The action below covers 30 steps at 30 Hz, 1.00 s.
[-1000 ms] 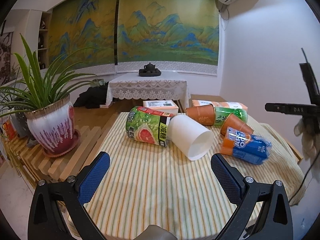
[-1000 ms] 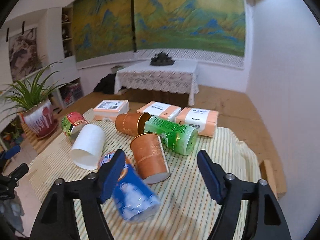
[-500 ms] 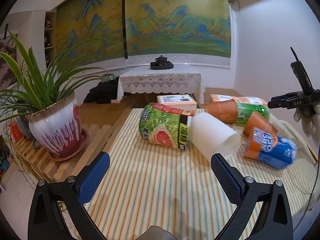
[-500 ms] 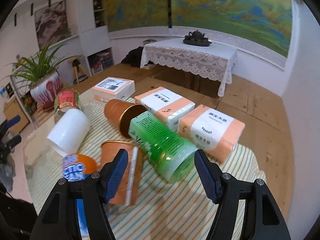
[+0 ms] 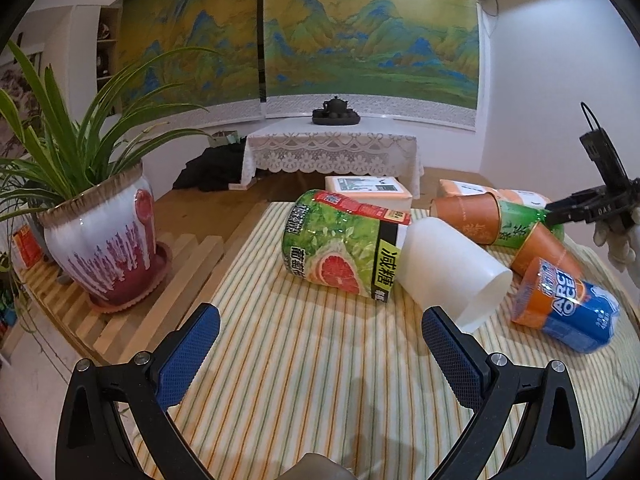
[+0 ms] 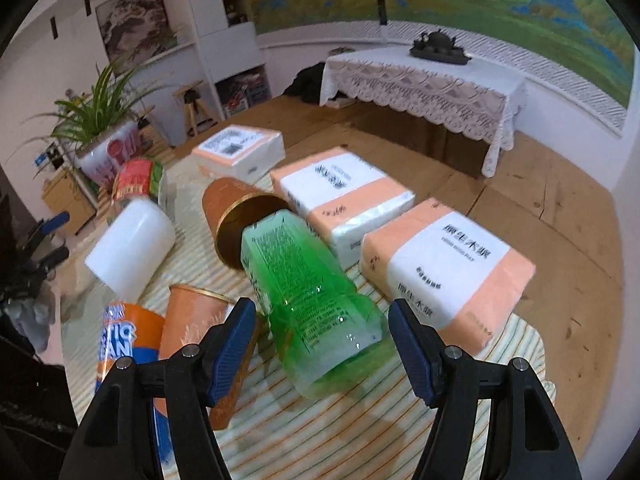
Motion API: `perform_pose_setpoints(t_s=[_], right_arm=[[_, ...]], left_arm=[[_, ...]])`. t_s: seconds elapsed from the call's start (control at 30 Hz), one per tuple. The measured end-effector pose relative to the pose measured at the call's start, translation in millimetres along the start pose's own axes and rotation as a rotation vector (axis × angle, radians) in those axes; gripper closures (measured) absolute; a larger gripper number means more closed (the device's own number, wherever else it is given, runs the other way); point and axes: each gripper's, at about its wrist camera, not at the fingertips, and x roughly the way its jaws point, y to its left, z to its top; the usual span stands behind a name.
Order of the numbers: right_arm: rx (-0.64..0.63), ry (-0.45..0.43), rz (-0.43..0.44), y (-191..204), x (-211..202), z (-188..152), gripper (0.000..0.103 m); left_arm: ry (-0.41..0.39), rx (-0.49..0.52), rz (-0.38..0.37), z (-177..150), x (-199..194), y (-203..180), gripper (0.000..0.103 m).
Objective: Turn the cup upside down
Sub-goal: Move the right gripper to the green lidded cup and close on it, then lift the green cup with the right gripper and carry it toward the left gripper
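Several cups lie on their sides on the striped tablecloth [image 5: 304, 360]. A white cup [image 5: 450, 270] lies mouth toward me; it also shows in the right wrist view [image 6: 130, 244]. Two orange paper cups lie near a green bottle [image 6: 308, 300]: one [image 6: 236, 220] behind it, one [image 6: 196, 320] to its left. My left gripper [image 5: 320, 344] is open and empty, short of the white cup. My right gripper [image 6: 322, 340] is open, its jaws on either side of the green bottle's base without touching it.
A green grapefruit can [image 5: 340, 246] lies against the white cup. A blue and orange bottle [image 5: 564, 304] lies at the right. Tissue packs [image 6: 444, 268] and a white box [image 6: 236, 150] lie at the table's far edge. A potted plant [image 5: 100, 224] stands on a slatted bench to the left.
My right gripper has moved forward and down over the green bottle, which now lies between its jaws. My left gripper has come closer to the can and the white cup.
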Motion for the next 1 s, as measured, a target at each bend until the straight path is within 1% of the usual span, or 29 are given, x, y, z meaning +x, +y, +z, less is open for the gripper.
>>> perform_pose_setpoints(t_s=[0.07, 0.17, 0.2, 0.27, 0.4, 0.6, 0.63, 0.67, 0.73, 1.0], right_arm=[[-0.024, 0.015, -0.018, 1.5, 3.2, -0.8, 0.038], [-0.042, 0.032, -0.021, 1.8, 8.4, -0.1, 0.037], [-0.047, 0.04, -0.026, 1.1, 10.2, -0.1, 0.037], [-0.061, 0.061, -0.032, 1.0, 16.6, 1.1, 0.032], [-0.114, 0.089, -0.051, 8.1, 25.2, -1.3, 0.03], [-0.087, 0.072, -0.054, 4.0, 23.0, -3.2, 0.031], [-0.081, 0.069, -0.058, 3.6, 21.9, -4.1, 0.032], [-0.076, 0.065, -0.06, 3.4, 19.9, -5.6, 0.035], [-0.07, 0.051, -0.058, 5.1, 14.8, -7.9, 0.035], [-0.042, 0.031, -0.079, 15.7, -6.1, -31.3, 0.036]], left_arm=[[0.002, -0.002, -0.001, 0.4, 2.4, 0.0, 0.001], [0.008, 0.0, -0.005, 0.1, 4.5, -1.3, 0.001], [0.011, 0.002, -0.008, -0.1, 5.6, -2.2, 0.001], [0.015, 0.006, -0.01, -0.5, 7.3, -3.9, 0.001], [0.023, 0.011, -0.008, -1.8, 9.1, -5.4, 0.001], [0.016, 0.013, -0.002, -1.0, 7.0, -6.0, 0.001], [0.015, 0.015, -0.003, -0.7, 6.2, -6.0, 0.001], [0.014, 0.015, -0.004, -0.6, 5.3, -6.3, 0.001], [0.012, 0.015, -0.007, -0.3, 2.8, -6.5, 0.001], [-0.001, 0.021, -0.031, -1.8, -9.2, -8.7, 0.001]])
